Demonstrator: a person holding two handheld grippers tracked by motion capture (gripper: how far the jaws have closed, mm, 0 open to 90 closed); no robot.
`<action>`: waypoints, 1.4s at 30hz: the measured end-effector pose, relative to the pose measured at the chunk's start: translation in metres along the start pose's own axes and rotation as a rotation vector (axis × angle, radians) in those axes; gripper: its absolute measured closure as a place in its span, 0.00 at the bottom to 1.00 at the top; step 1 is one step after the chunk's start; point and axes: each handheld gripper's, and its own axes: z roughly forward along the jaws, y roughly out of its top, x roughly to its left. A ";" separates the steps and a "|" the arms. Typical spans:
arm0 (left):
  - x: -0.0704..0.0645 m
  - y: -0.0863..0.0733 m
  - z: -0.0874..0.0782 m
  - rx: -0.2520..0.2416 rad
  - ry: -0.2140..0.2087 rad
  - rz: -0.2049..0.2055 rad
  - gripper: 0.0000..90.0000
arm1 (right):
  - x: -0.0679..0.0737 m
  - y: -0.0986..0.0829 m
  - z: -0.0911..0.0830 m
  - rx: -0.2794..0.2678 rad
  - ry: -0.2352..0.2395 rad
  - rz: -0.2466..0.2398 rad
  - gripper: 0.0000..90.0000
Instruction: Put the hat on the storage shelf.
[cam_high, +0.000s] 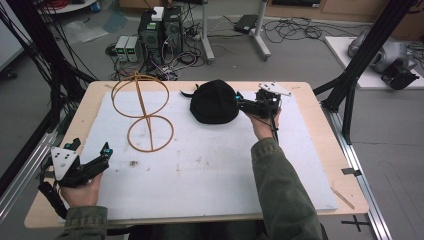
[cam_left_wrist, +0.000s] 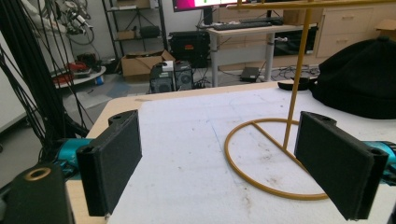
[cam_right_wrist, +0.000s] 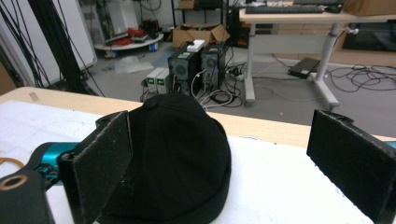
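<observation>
Black cap (cam_high: 214, 102) at table's 12 o'clock; right gripper (cam_high: 241, 104) beside it, jaws apart. Left gripper (cam_high: 91, 148) at 8 o'clock, jaws apart.

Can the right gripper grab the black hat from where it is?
Probably yes. The right gripper sits open right beside the black hat, and in the right gripper view the hat's edge already lies by one of its jaws, with nothing between them.

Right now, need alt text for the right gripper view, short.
A black cap sits on the white mat just ahead of the right tongs, whose open jaws rise at either side of the frame, the left one in front of the cap's edge. Behind the table lie computer towers, cables and desk legs.
</observation>
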 end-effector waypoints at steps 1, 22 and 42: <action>0.000 -0.001 0.000 0.001 -0.001 -0.001 0.17 | 0.002 0.001 0.003 0.004 0.005 -0.005 0.07; -0.001 -0.004 0.003 0.014 -0.012 0.002 0.17 | 0.050 -0.015 0.077 0.154 0.032 -0.112 0.07; 0.000 -0.008 0.004 0.020 -0.024 -0.002 0.17 | 0.046 -0.035 0.094 0.273 0.077 0.008 0.68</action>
